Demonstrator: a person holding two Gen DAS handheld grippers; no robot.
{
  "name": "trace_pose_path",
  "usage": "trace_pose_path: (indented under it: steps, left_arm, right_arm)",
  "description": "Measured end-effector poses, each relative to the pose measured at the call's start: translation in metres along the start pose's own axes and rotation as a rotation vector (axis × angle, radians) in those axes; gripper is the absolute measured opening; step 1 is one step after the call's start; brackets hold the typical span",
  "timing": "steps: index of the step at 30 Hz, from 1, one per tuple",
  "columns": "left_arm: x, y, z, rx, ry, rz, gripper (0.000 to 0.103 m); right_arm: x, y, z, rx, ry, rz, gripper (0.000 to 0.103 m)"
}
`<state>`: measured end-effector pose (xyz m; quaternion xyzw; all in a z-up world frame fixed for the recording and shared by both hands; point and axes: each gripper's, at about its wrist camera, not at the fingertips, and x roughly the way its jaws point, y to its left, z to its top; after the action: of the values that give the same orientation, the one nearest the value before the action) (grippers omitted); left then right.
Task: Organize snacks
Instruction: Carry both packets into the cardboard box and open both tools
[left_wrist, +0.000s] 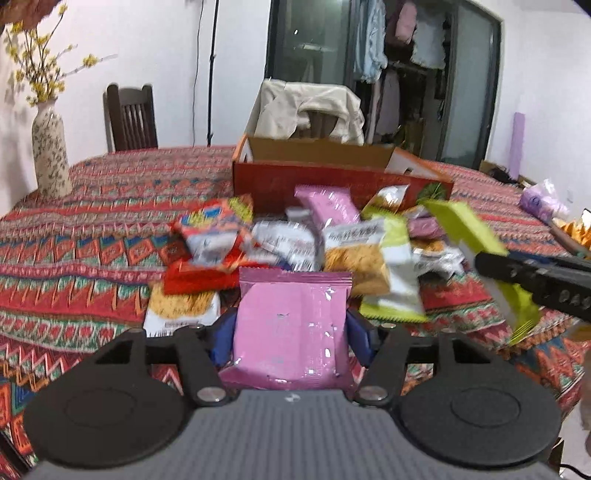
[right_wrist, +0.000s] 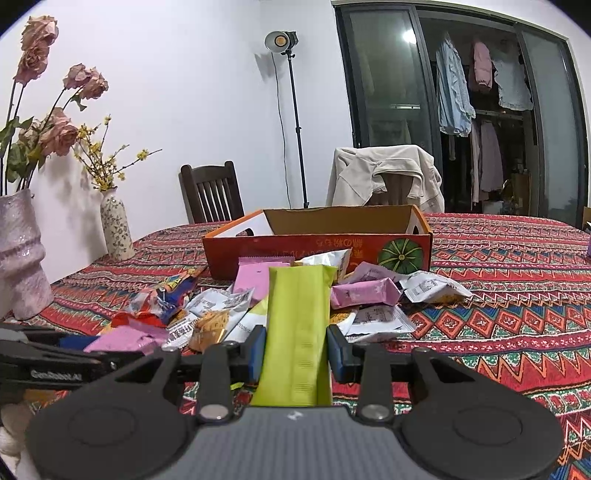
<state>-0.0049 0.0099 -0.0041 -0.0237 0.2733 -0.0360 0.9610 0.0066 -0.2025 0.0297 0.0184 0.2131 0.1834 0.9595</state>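
My left gripper (left_wrist: 291, 332) is shut on a pink snack packet (left_wrist: 291, 328) and holds it above the near edge of the snack pile (left_wrist: 295, 240). My right gripper (right_wrist: 295, 350) is shut on a lime-green snack packet (right_wrist: 299, 325); it also shows in the left wrist view (left_wrist: 472, 236), raised at the right of the pile. Behind the pile stands an open orange cardboard box (right_wrist: 317, 247) with a pumpkin picture, also in the left wrist view (left_wrist: 332, 184). The left gripper with its pink packet (right_wrist: 122, 339) appears at the lower left of the right wrist view.
The table carries a red patterned cloth (right_wrist: 498, 280). A patterned vase with yellow flowers (right_wrist: 116, 229) and a pale vase with dried roses (right_wrist: 20, 254) stand at the left. Two chairs (right_wrist: 212, 192) stand behind the table, one draped with a cream jacket (right_wrist: 388, 177). A light stand (right_wrist: 295, 122) is at the wall.
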Motion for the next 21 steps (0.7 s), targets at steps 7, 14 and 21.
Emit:
trace_pose_path:
  steps: [7, 14, 21]
  left_arm:
    - [-0.009, -0.015, 0.037, 0.037, -0.114, -0.002, 0.063]
    - [0.004, -0.034, 0.088, 0.075, -0.205, 0.015, 0.063]
    - [0.031, -0.046, 0.139, 0.055, -0.269, 0.032, 0.063]
  right_arm:
    - [0.002, -0.001, 0.017, -0.035, -0.037, -0.015, 0.034]
    - [0.013, -0.007, 0.056, -0.067, -0.099, -0.037, 0.034]
    - [0.042, -0.019, 0.105, -0.057, -0.13, -0.072, 0.034]
